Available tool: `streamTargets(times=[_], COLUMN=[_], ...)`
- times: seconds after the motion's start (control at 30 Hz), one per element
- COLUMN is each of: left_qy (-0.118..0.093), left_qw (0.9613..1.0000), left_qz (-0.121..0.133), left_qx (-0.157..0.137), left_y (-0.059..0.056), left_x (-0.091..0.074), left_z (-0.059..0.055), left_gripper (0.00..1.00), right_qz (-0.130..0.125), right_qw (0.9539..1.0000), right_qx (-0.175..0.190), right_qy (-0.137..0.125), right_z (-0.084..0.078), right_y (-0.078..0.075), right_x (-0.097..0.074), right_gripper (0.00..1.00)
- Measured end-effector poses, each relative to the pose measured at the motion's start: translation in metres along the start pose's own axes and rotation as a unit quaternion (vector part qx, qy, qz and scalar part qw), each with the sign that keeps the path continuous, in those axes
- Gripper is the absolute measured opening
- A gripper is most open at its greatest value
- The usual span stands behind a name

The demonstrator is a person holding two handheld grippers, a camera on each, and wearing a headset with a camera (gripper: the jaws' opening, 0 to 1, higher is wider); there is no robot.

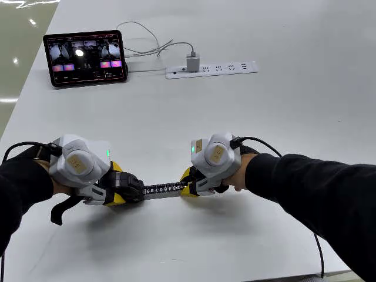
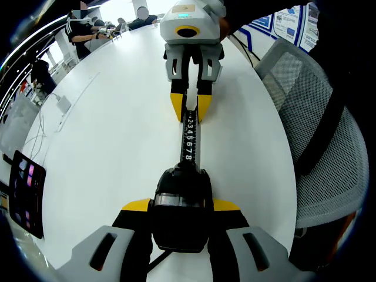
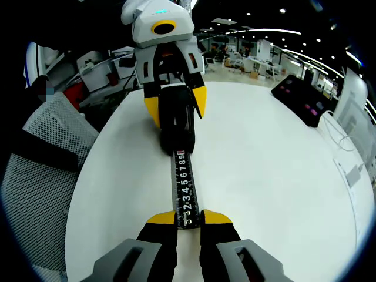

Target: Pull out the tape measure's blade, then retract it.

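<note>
A black tape measure case (image 1: pixel 124 186) rests low over the white table (image 1: pixel 194 111), and my left gripper (image 1: pixel 120 188) is shut on it. In the left gripper view the case (image 2: pixel 182 200) sits between the yellow-tipped fingers (image 2: pixel 136 205). A short stretch of black blade with white numbers (image 1: pixel 164 189) runs from the case to my right gripper (image 1: pixel 189 187), which is shut on the blade's end. The right gripper view has the blade (image 3: pixel 184 188) leading from my right gripper (image 3: pixel 188 222) to the case (image 3: pixel 176 126); the left gripper view shows that blade (image 2: pixel 189 138) too.
A tablet (image 1: pixel 85 57) with a lit screen stands at the far left. A white power strip (image 1: pixel 211 69) with a plugged charger and cables lies at the back centre. A mesh chair (image 2: pixel 323 141) stands beside the table's edge.
</note>
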State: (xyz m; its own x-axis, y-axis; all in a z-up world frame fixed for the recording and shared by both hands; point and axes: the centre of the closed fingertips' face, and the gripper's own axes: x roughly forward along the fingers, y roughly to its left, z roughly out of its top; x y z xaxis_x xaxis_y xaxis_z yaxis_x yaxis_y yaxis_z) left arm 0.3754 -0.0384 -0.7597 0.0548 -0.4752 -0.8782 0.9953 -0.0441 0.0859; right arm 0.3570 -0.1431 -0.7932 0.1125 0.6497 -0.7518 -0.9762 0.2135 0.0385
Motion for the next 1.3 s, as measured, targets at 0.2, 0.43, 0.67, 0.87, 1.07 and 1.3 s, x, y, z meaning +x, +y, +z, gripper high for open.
streamTargets(times=[0.2, 0.43, 0.67, 0.87, 1.07, 1.3], left_qy=[0.0, 0.0, 0.0, 0.0, 0.0, 0.001], left_qw=[1.0, 1.0, 1.0, 1.0, 1.0, 1.0], left_qz=[0.0, 0.001, -0.001, 0.0, 0.0, -0.002], left_qx=[0.0, 0.0, 0.001, 0.001, 0.002, 0.001], left_y=[0.0, 0.0, 0.0, 0.001, 0.002, 0.002], left_x=[0.0, 0.0, 0.0, 0.001, 0.001, 0.002], left_z=[0.0, 0.0, 0.001, 0.0, -0.001, -0.002], left_gripper=[0.3, 0.3, 0.3, 0.3, 0.3, 0.3], right_qz=[-0.001, -0.002, -0.005, -0.007, -0.007, -0.007], right_qw=[1.0, 1.0, 1.0, 0.9999, 0.9999, 0.9999], right_qx=[0.001, 0.004, 0.006, 0.011, 0.008, 0.009], right_qy=[0.0, 0.001, 0.001, -0.002, 0.001, 0.003], right_z=[-0.002, -0.006, -0.009, -0.012, -0.014, -0.017], right_y=[0.0, -0.001, -0.001, -0.002, -0.003, -0.003], right_x=[-0.002, -0.007, -0.01, -0.014, -0.015, -0.017], right_gripper=[0.1, 0.1, 0.1, 0.1, 0.1, 0.1])
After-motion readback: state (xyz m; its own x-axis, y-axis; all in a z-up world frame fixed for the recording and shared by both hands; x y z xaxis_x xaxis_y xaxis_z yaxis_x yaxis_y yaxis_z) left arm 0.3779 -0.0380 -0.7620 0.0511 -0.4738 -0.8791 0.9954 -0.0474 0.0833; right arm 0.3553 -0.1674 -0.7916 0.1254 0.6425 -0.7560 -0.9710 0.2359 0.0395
